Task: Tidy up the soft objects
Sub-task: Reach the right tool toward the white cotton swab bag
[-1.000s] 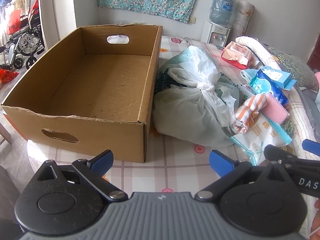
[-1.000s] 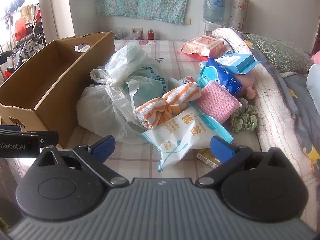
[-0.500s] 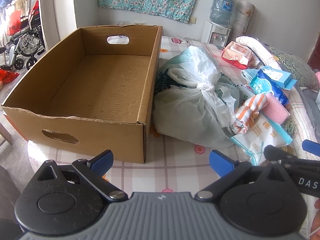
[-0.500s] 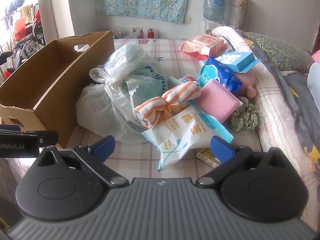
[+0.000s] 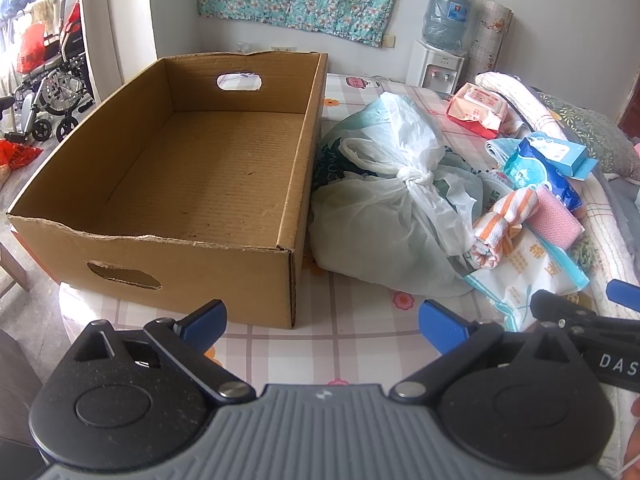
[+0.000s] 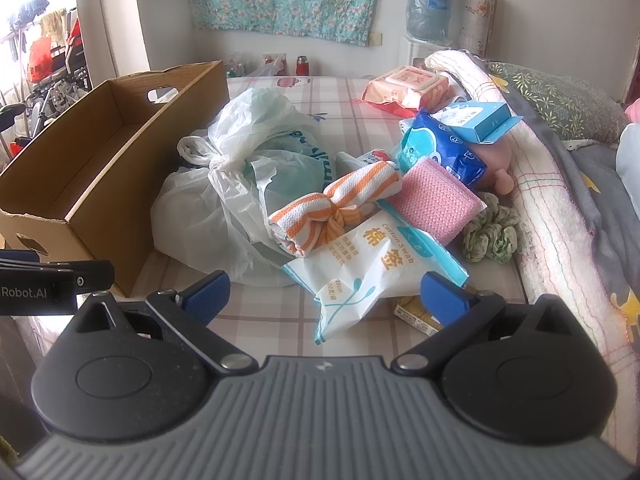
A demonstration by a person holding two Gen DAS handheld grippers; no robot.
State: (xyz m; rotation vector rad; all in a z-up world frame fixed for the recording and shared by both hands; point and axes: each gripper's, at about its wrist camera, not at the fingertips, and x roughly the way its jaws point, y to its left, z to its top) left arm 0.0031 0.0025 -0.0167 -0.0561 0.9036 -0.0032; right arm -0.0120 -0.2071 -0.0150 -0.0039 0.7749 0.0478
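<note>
While nothing is yet packed, we hold both tools low at the near edge of the bed [image 6: 280, 320].
Left gripper [image 5: 322, 316]: spread wide, holding nothing, in front of the cardboard box's near corner.
Right gripper [image 6: 326, 294]: spread wide, holding nothing, facing the cotton swab pack [image 6: 360, 264].
Cardboard box [image 5: 192, 264]: bare inside, touching the tied plastic bag [image 5: 384, 216].
Soft objects: striped towel [image 6: 336, 208], pink cloth [image 6: 434, 204] and green scrunchie [image 6: 490, 236] heaped right of the bag.
Our advice: we judge the towel the easiest first pick; pinch its knotted middle, lift clear of the pack, then carry it over the box wall.
</note>
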